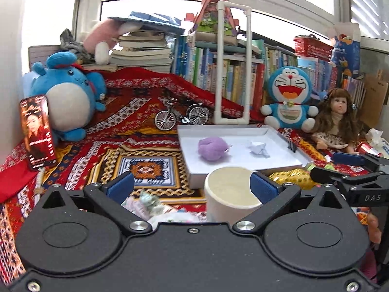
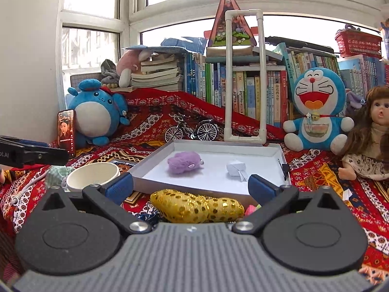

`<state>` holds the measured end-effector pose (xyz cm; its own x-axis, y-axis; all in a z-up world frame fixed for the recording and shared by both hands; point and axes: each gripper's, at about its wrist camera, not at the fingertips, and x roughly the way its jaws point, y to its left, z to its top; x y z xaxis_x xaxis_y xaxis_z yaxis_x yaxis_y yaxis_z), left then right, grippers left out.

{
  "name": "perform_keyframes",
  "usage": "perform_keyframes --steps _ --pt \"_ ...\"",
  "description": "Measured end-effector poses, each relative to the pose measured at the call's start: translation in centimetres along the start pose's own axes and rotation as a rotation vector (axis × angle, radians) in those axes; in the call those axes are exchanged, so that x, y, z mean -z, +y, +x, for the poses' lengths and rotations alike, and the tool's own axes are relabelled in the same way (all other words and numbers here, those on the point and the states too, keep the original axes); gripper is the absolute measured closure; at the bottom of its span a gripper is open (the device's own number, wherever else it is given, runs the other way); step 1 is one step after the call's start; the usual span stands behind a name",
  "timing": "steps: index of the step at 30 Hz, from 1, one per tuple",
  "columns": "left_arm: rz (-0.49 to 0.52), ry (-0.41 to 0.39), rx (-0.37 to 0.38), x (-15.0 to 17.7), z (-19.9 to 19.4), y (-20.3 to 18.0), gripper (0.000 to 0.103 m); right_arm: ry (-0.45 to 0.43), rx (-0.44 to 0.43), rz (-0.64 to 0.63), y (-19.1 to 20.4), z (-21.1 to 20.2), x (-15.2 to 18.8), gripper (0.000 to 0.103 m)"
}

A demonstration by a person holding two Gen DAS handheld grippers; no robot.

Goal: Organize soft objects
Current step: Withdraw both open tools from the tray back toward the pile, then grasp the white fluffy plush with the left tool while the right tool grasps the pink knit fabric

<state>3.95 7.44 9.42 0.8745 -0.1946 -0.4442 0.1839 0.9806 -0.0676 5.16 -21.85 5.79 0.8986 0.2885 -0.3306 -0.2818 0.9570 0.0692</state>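
The right gripper [image 2: 190, 186] hangs with its blue pads spread wide over a gold sequined pouch [image 2: 197, 206], which lies on the patterned red cloth [image 2: 323, 177] just in front of a shallow white tray [image 2: 155, 157] — nothing is pinched between the pads. Inside the tray lie a purple plush toy [image 2: 184, 162] and a white paper figure [image 2: 237, 169], well apart. A white cup [image 2: 93, 177] stands to the tray's left, with the left gripper [image 2: 34, 155] reaching in from that edge.

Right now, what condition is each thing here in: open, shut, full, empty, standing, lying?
Left gripper: open, nothing held.
Right gripper: open, nothing held.
White tray: lidless, holding two items.
Purple plush: lying in the tray.
Folded white paper: lying in the tray.
Paper cup: upright; inside looks empty.
Gold sequin toy: lying outside the tray, before it.
Phone: propped upright, screen lit.
Toy bicycle: standing upright.
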Motion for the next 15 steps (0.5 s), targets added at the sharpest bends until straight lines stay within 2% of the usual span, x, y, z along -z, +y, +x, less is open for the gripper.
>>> perform_keyframes --steps 10,15 --pt "-0.072 0.058 -0.061 3.7 1.2 1.7 0.0 0.03 0.048 -0.03 1.2 0.4 2.5 0.0" --pt "-0.079 0.08 -0.079 5.1 1.8 1.7 0.0 0.065 0.037 -0.043 2.0 0.6 3.5 0.0"
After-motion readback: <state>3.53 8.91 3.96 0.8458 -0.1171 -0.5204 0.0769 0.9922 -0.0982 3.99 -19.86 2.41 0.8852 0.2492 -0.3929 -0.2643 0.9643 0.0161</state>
